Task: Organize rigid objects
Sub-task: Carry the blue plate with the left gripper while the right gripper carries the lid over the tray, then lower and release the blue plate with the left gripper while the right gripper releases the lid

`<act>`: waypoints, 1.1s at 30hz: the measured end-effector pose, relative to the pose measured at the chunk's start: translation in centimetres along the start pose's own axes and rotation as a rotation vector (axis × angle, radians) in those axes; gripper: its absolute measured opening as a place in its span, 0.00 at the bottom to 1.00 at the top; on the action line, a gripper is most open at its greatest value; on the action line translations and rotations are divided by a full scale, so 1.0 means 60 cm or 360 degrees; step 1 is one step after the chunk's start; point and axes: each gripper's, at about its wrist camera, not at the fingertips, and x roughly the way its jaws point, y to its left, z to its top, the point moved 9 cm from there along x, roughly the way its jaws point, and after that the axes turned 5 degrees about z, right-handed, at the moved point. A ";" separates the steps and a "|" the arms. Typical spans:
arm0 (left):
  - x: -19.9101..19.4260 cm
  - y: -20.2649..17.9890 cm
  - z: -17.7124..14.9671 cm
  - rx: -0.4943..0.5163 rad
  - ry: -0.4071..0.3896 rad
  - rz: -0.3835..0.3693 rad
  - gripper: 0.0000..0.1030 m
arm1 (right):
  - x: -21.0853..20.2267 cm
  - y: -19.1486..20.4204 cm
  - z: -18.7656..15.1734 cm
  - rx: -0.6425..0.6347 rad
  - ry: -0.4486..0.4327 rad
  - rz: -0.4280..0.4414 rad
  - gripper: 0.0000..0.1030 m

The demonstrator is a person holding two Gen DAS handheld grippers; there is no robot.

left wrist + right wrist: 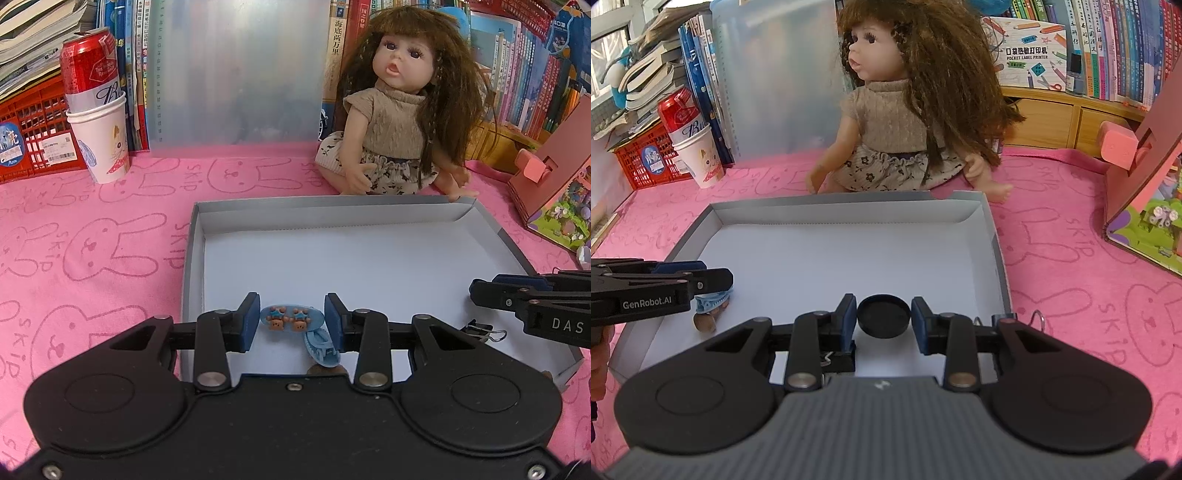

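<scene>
Left gripper: jaws clamped on a blue hair clip with two bear figures, its long axis running straight across from pad to pad. It is held over the near left corner of the grey box lid.

Right gripper: a black round cap sits between the pads near the near edge; the left pad touches it, a sliver of gap shows at the right pad, so the grip appears released. A binder clip lies near the right gripper.
</scene>
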 end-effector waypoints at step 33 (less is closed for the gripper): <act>-0.049 -0.004 0.010 0.0035 -0.0131 0.0022 0.58 | -0.038 0.023 0.017 -0.0034 -0.0161 0.0086 0.64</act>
